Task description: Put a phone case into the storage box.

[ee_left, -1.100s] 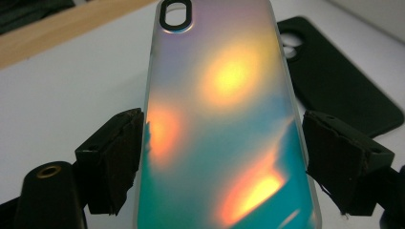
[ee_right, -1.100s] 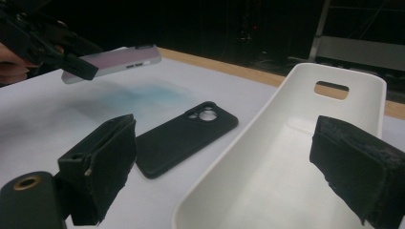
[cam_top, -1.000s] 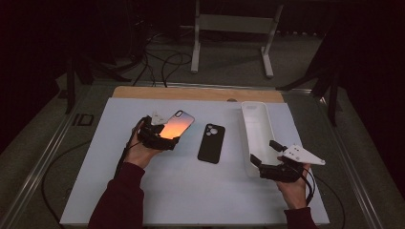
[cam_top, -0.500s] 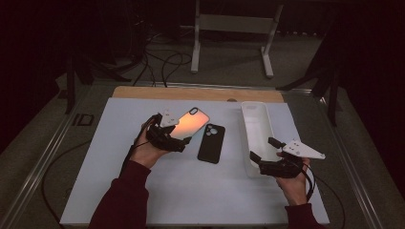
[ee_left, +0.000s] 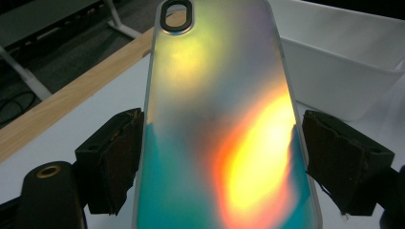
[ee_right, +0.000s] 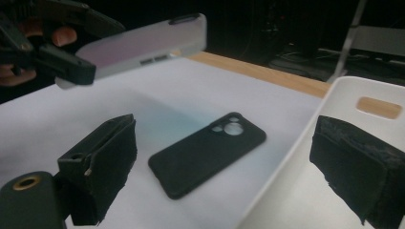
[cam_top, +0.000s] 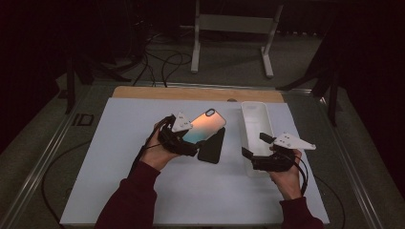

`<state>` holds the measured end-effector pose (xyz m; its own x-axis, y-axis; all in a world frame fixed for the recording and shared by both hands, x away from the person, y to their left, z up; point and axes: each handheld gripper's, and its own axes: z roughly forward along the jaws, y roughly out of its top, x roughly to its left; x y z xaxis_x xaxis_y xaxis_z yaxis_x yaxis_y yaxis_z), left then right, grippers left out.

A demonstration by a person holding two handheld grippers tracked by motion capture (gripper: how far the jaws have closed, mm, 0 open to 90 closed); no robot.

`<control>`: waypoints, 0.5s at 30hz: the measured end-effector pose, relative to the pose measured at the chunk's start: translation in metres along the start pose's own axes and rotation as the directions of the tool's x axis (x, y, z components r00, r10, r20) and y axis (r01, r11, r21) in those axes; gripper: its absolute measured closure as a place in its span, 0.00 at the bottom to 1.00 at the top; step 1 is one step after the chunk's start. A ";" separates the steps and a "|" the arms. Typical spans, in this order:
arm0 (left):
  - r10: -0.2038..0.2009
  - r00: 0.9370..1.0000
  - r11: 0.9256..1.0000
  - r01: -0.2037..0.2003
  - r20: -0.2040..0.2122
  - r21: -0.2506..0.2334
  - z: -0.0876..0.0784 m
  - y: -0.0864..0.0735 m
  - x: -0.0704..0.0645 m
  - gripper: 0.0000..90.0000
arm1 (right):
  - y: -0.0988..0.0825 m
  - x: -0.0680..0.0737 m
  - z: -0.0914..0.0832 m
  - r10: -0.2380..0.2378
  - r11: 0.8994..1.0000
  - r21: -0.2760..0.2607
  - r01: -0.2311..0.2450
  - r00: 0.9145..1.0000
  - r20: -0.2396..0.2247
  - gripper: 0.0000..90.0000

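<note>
Iridescent and frosted, orange into teal across its back: phone case [cam_top: 203, 127] up off the table, clamped by its long edges in the left gripper [cam_top: 188, 140]. Seen along that gripper's own jaws, pads [ee_left: 117, 157] pressing on both sides of the case, camera cut-out at the far end, glow of yellow and orange across the lower half. From the high view, held aslant above the white mat [cam_top: 119, 143], camera end pointing up and away toward the wooden strip [cam_top: 191, 93] at the table's far edge. Partly under it on the mat, lying flat and untouched: black phone case [cam_top: 212, 148], camera holes plain in the right gripper view, back side up. Just right of that, long white plastic bin [cam_top: 253, 119], set lengthwise, a handle slot in its end wall. Over the bin's near end, right gripper [cam_top: 258, 148], jaws spread wide with nothing between the pads, one pad on the mat side of the bin wall and the other over the bin's inside. No contact with the bin that can be made out. From the right gripper view, iridescent case hanging high at the left, well clear of the black one, left hand's fingertips [ee_right: 62, 34] visible behind it. Dark red sleeves [cam_top: 129, 200] coming in from the near edge, cables trailing from both tools, dark floor and a metal stand [cam_top: 231, 24] beyond the table.
</note>
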<state>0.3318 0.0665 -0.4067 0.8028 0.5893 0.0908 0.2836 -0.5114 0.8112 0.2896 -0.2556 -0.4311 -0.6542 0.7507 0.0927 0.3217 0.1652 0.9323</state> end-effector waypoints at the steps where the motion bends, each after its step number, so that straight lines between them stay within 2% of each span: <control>1: 0.006 1.000 1.000 -0.006 0.002 -0.001 0.001 0.001 -0.002 0.19 | 0.001 0.000 0.001 -0.002 1.000 0.000 0.002 1.000 -0.006 0.09; 15: 0.071 0.996 0.997 -0.069 0.053 -0.040 0.004 0.013 -0.027 0.19 | 0.017 0.005 0.017 0.063 0.998 0.001 -0.063 0.994 -0.089 0.09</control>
<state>0.3159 0.0418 -0.4011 0.8474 0.5178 0.1174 0.2067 -0.5255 0.8253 0.3035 -0.2381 -0.4213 -0.6911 0.6995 0.1818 0.3626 0.1180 0.9244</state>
